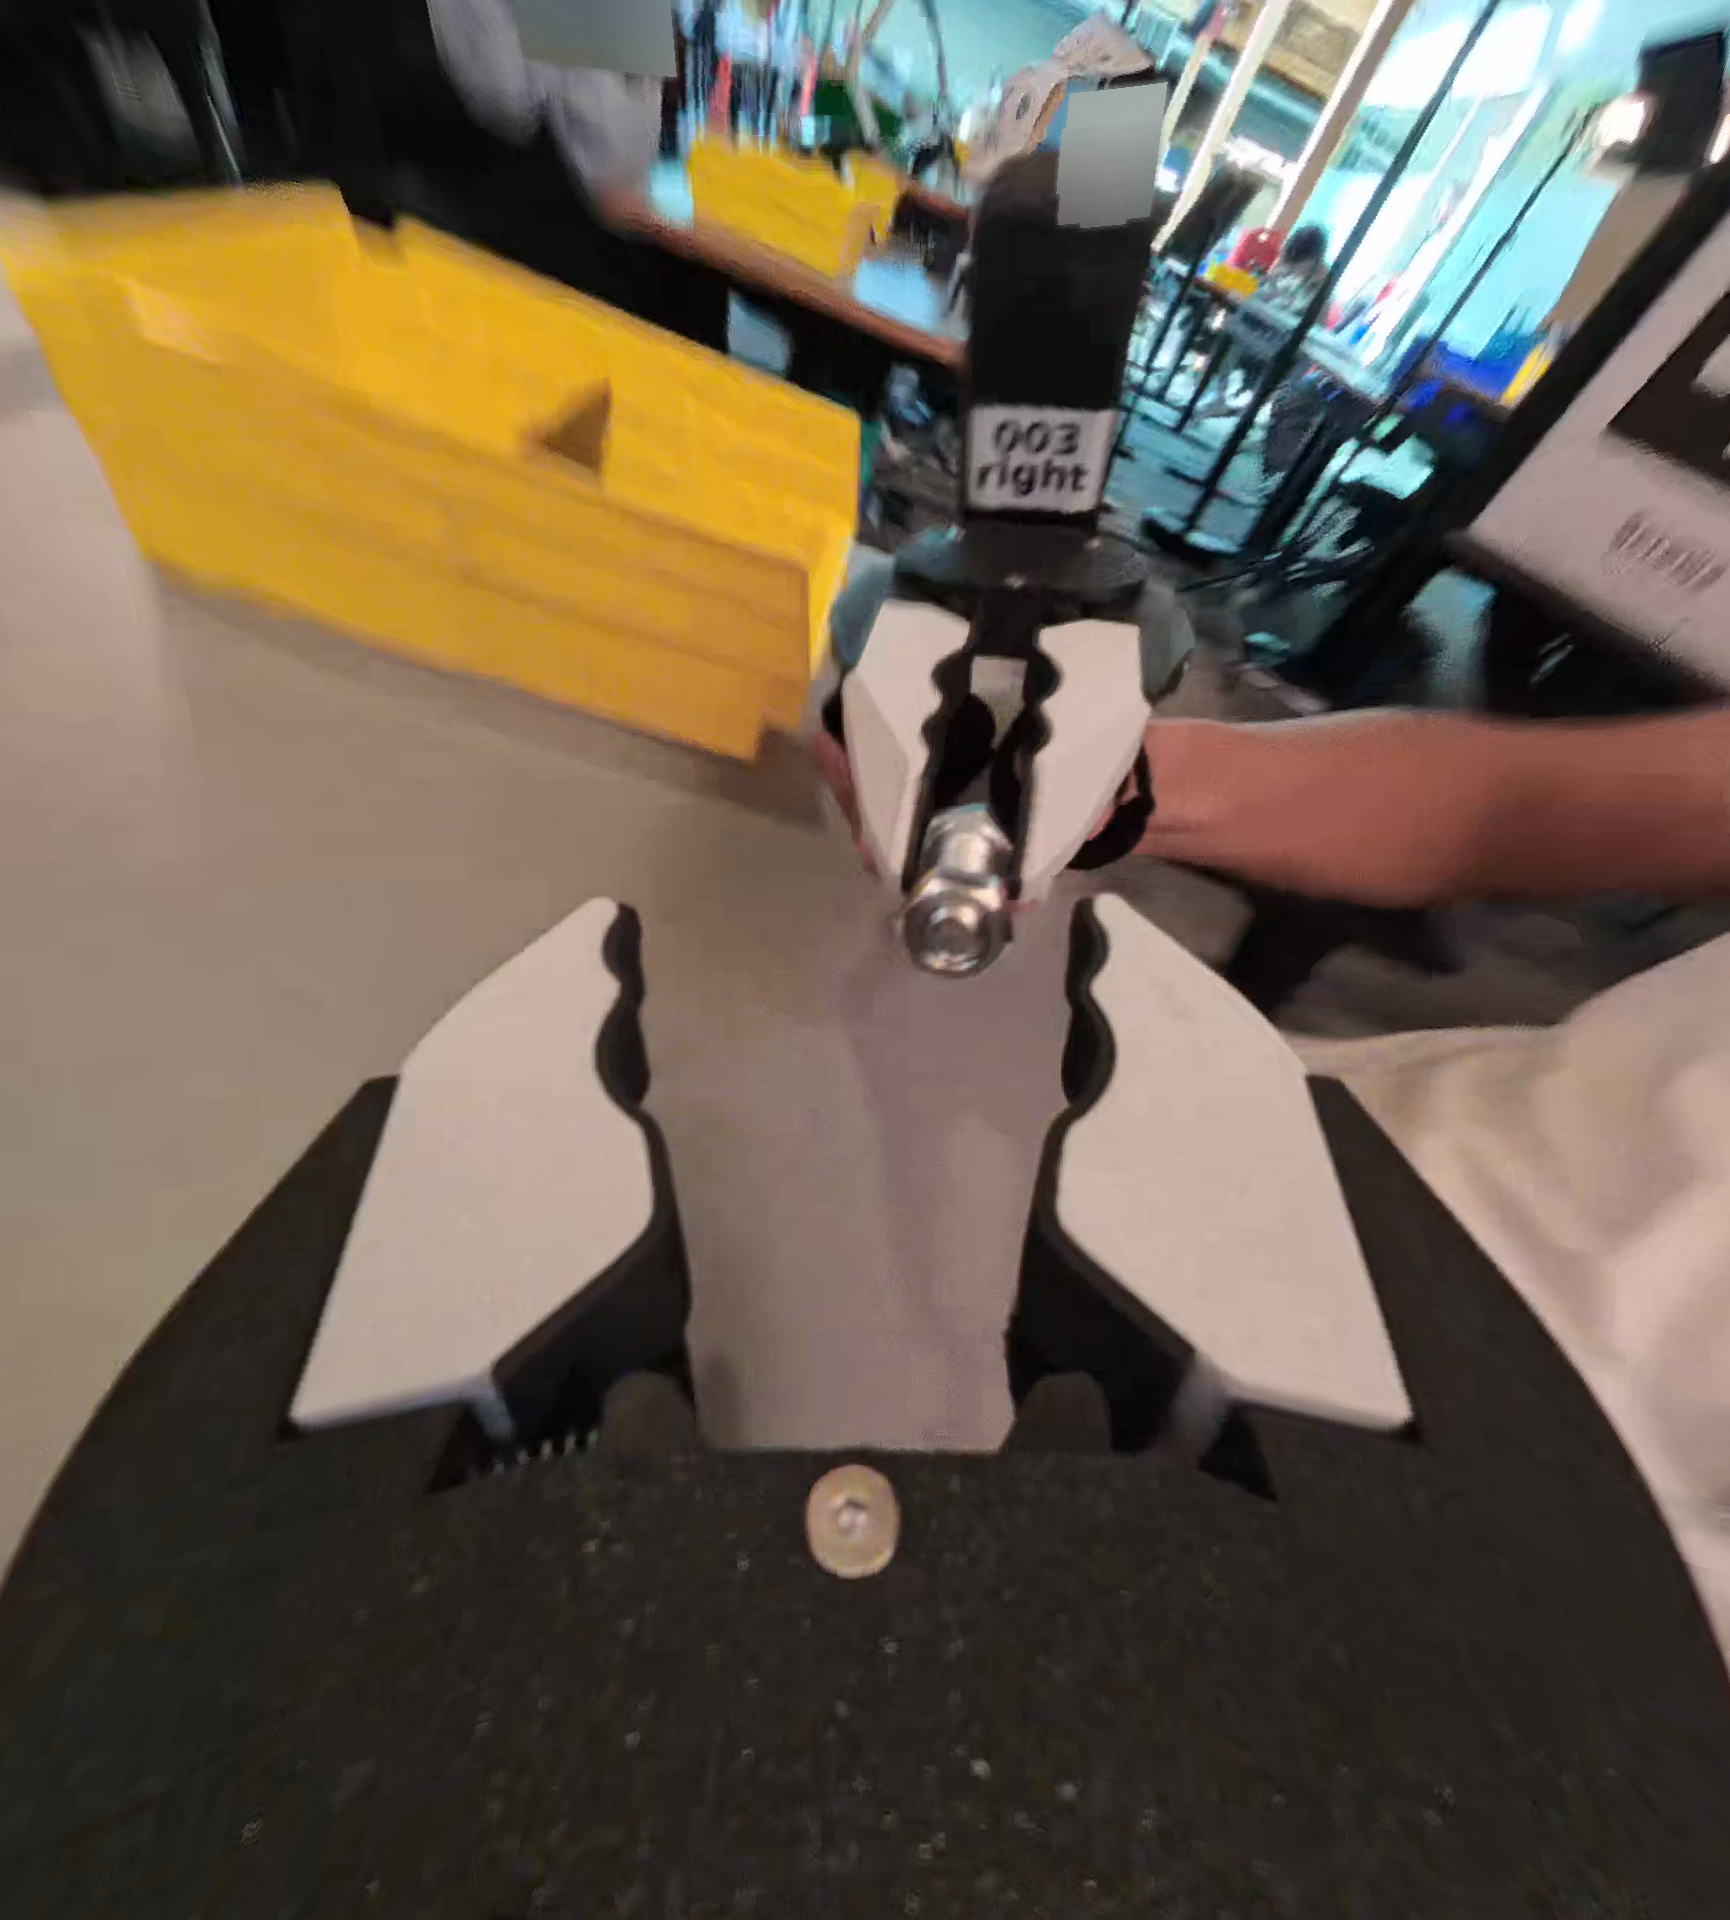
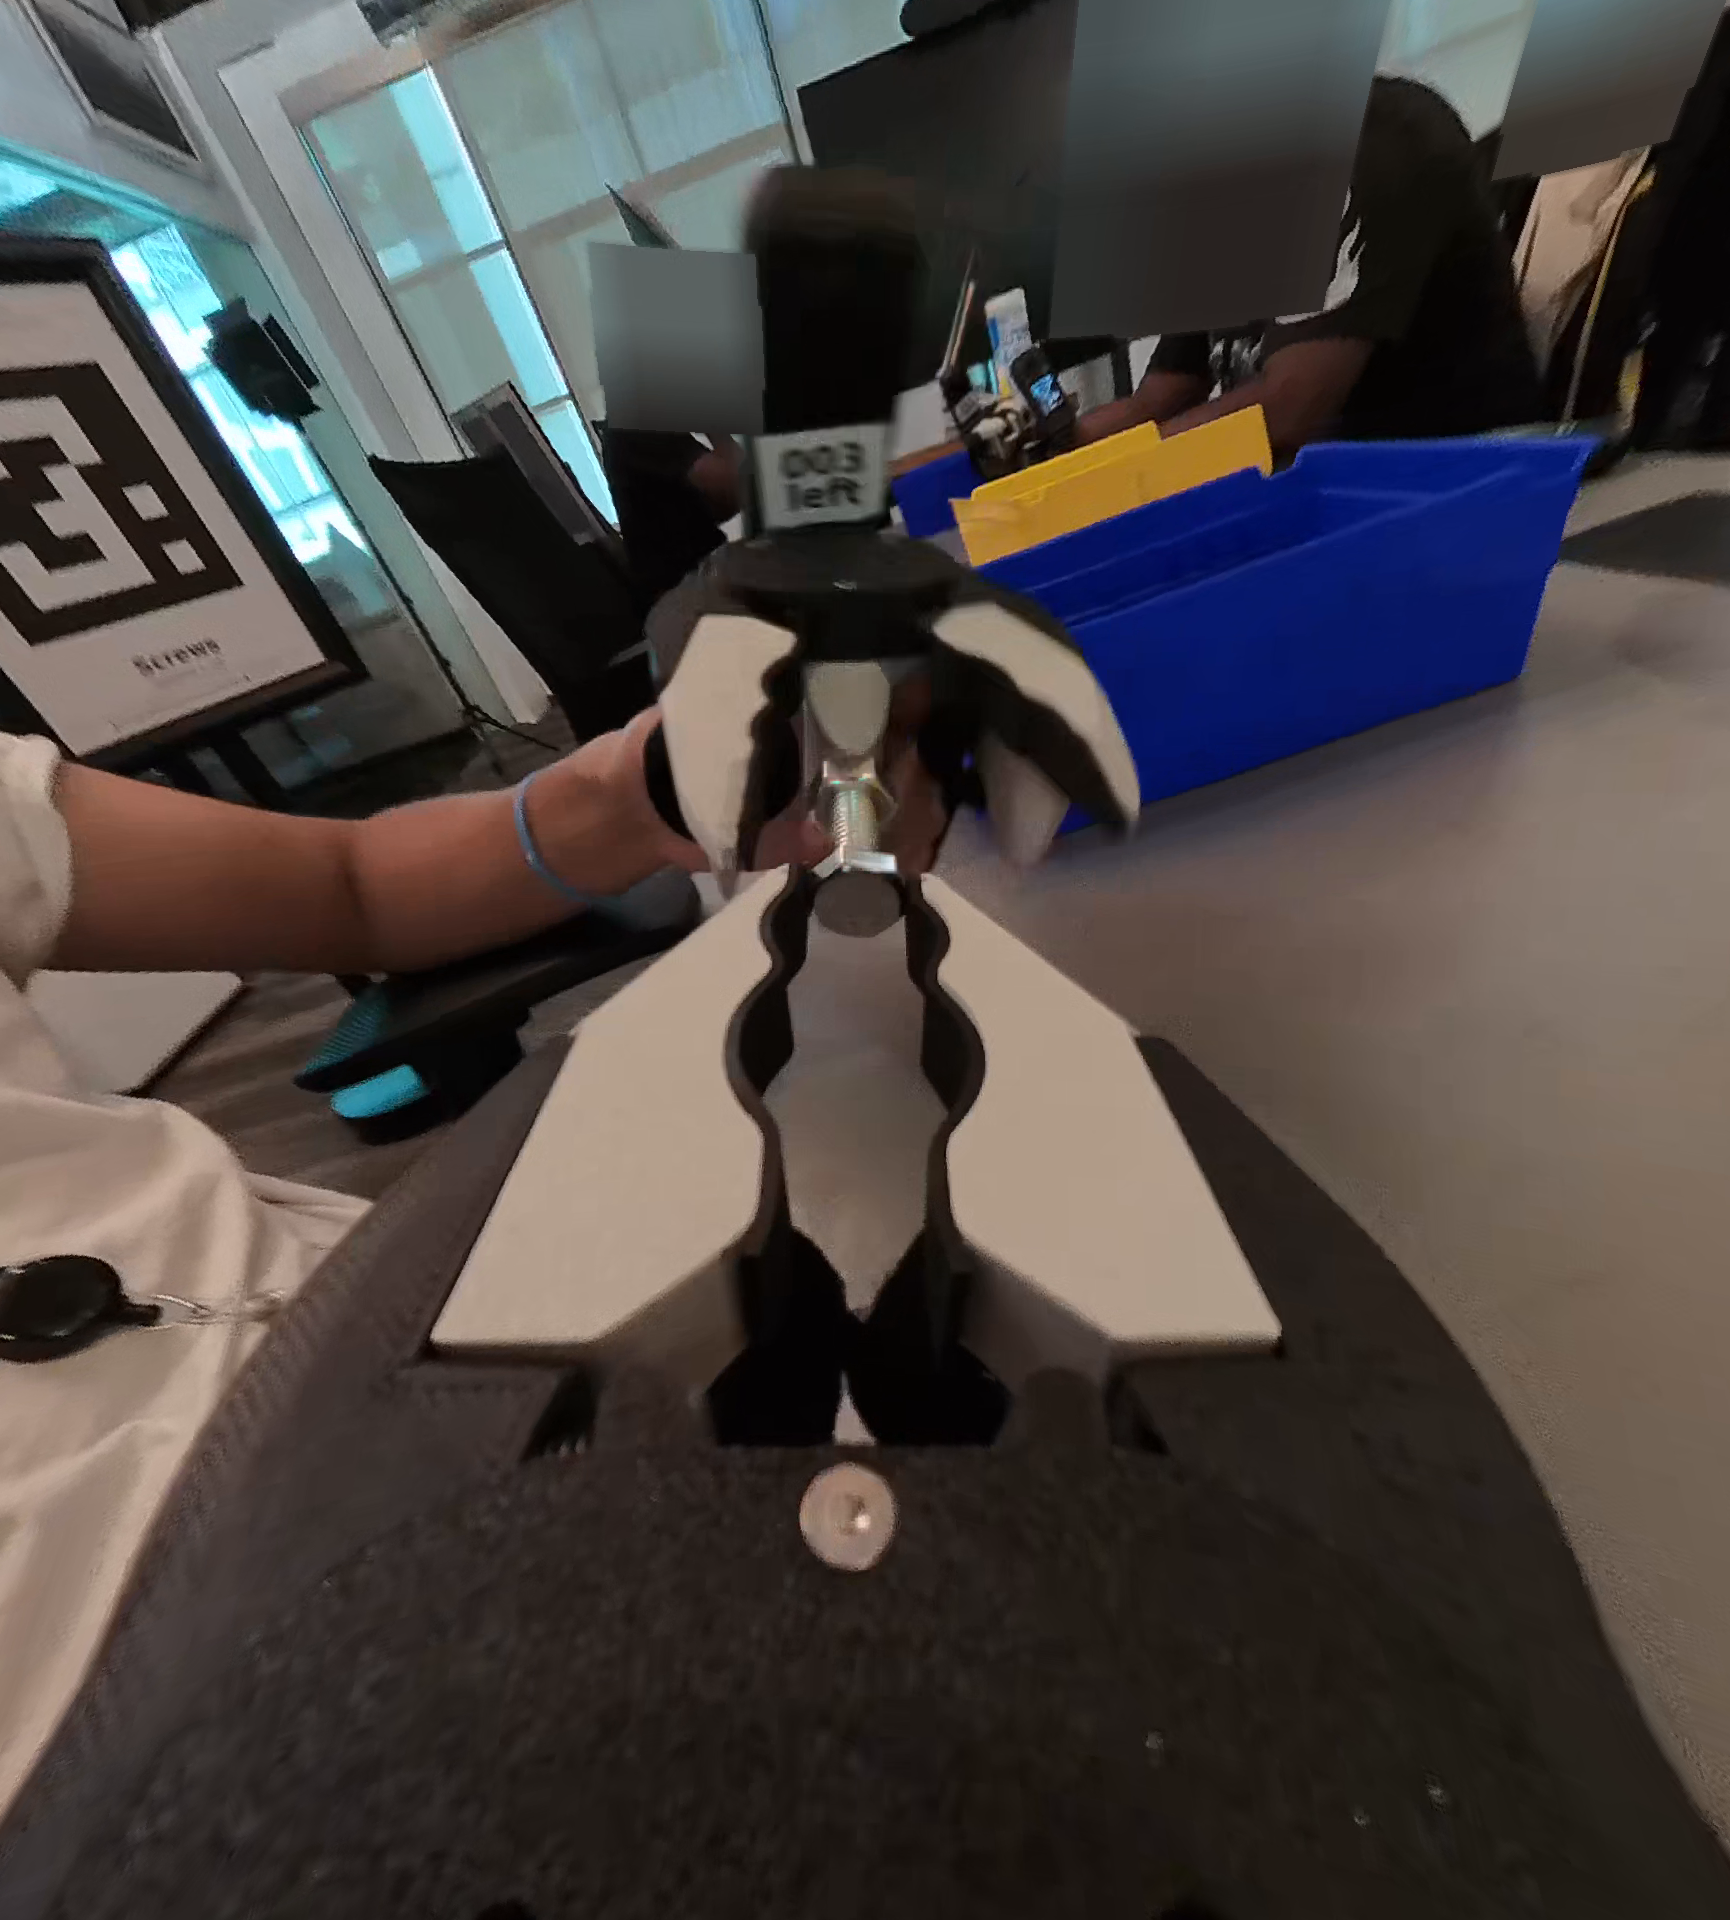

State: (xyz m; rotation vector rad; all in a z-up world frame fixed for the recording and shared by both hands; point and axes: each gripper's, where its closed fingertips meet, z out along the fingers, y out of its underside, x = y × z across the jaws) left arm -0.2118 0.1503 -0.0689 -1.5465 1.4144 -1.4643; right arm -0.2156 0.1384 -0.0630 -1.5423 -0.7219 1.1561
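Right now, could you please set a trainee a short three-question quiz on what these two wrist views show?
1. True or false: the left claw is clamped on the bolt.
2. Which claw grips the bolt? A) left B) right C) neither
3. Fill in: the bin behind the left claw in the right wrist view is ____.

Key: 1. False; its fingers stand wide apart, and the bolt sits beyond their tips. 2. B; its tips close on the bolt's head. 3. Blue.
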